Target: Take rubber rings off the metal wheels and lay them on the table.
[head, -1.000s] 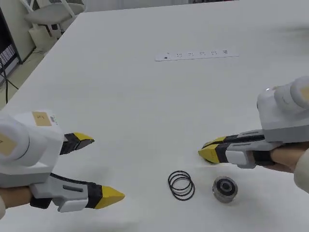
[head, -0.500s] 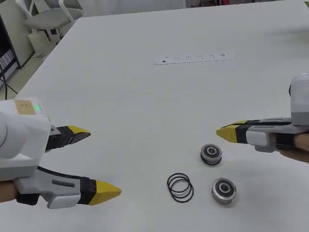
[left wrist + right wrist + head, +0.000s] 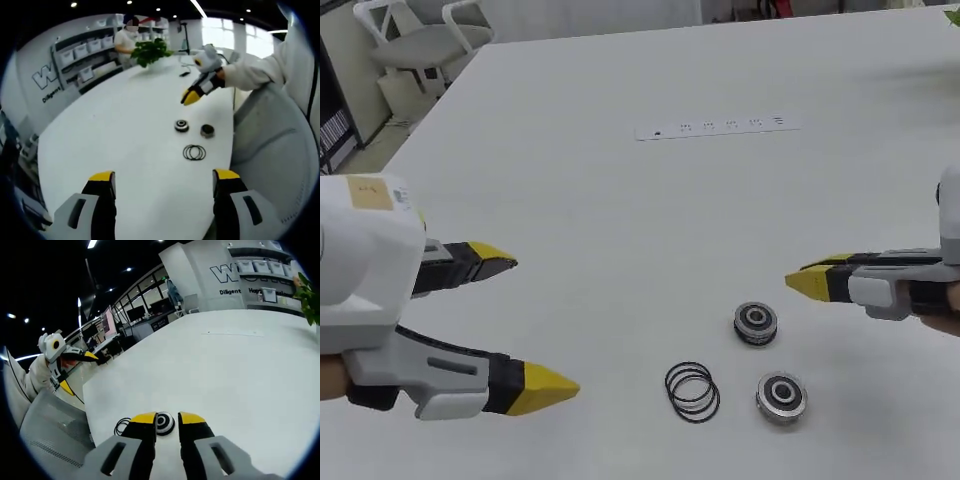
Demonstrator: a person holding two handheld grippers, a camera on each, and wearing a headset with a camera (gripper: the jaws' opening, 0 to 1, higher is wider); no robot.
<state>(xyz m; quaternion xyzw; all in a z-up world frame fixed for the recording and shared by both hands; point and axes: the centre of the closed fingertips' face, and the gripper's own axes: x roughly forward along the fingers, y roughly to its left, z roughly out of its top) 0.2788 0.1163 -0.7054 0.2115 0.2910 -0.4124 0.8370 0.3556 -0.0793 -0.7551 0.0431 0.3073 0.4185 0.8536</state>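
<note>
Two metal wheels lie on the white table (image 3: pixel 620 200), one (image 3: pixel 756 322) behind the other (image 3: pixel 781 394). A small pile of black rubber rings (image 3: pixel 692 390) rests just left of them. My right gripper (image 3: pixel 805 282) is shut and empty, hovering right of the rear wheel and apart from it. In the right gripper view that wheel (image 3: pixel 164 423) sits just past the shut tips (image 3: pixel 168 419), with the rings (image 3: pixel 121 426) to its left. My left gripper (image 3: pixel 525 323) stands wide open at the left, empty. From the left gripper view (image 3: pixel 164 176) the rings (image 3: pixel 194 152) and wheels (image 3: pixel 181 125) lie ahead.
A flat white power strip (image 3: pixel 717 127) lies mid-table, farther away. Chairs (image 3: pixel 420 35) stand beyond the far left corner. A potted plant (image 3: pixel 152 50) sits at the far end of the table, and a person stands by the shelves behind it.
My right gripper has drawn back to the right, and a second wheel now shows on the table where its tips were. The left gripper stays open.
</note>
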